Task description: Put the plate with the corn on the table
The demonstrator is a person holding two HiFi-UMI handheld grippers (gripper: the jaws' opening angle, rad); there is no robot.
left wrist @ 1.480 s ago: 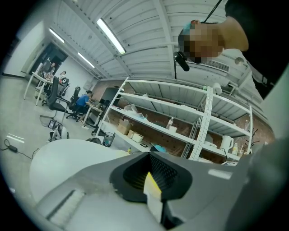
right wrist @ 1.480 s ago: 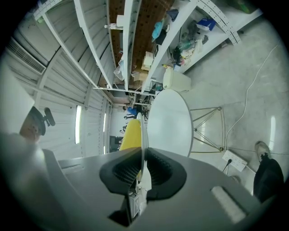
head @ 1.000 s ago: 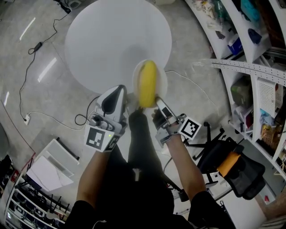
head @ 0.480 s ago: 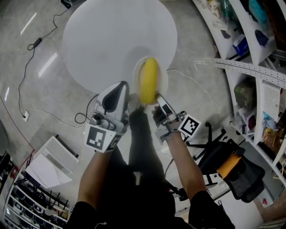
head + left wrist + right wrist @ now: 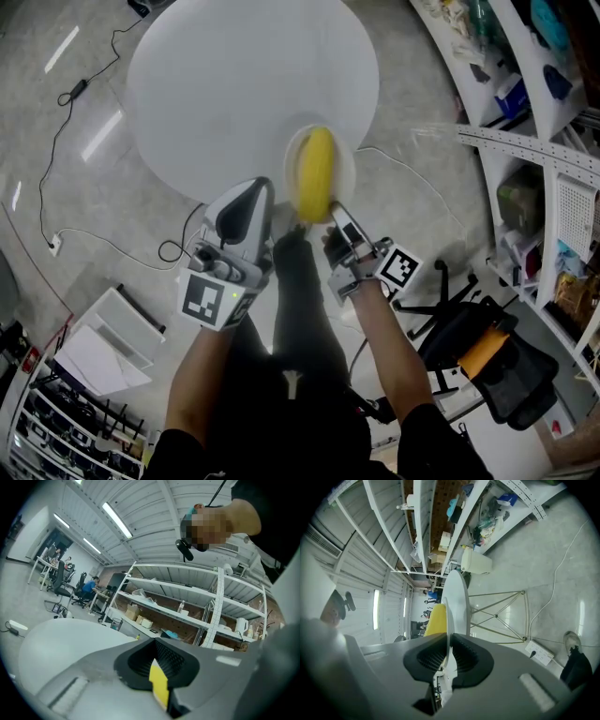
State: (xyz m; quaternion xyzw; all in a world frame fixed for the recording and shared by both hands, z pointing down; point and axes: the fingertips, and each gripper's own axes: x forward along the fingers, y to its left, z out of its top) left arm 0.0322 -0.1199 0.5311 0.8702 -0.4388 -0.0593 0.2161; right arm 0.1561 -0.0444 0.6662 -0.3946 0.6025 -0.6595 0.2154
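While right tongs [image 5: 330, 216] clamp plate [image 5: 346, 165] rim, forearm [image 5: 386, 330] extended forward.

- The left gripper [image 5: 255, 192] has a pale grey, rounded shell, black ribbed pads [image 5: 140, 662] and a small green light [image 5: 232, 295].
- The right gripper [image 5: 330, 212] has a grey shell and matching ribbed pads [image 5: 427, 660].
- Each carries 1 marker cube [image 5: 208, 302], black squares on white.
- The person wears black short sleeves [image 5: 178, 452] and dark trousers [image 5: 300, 319].
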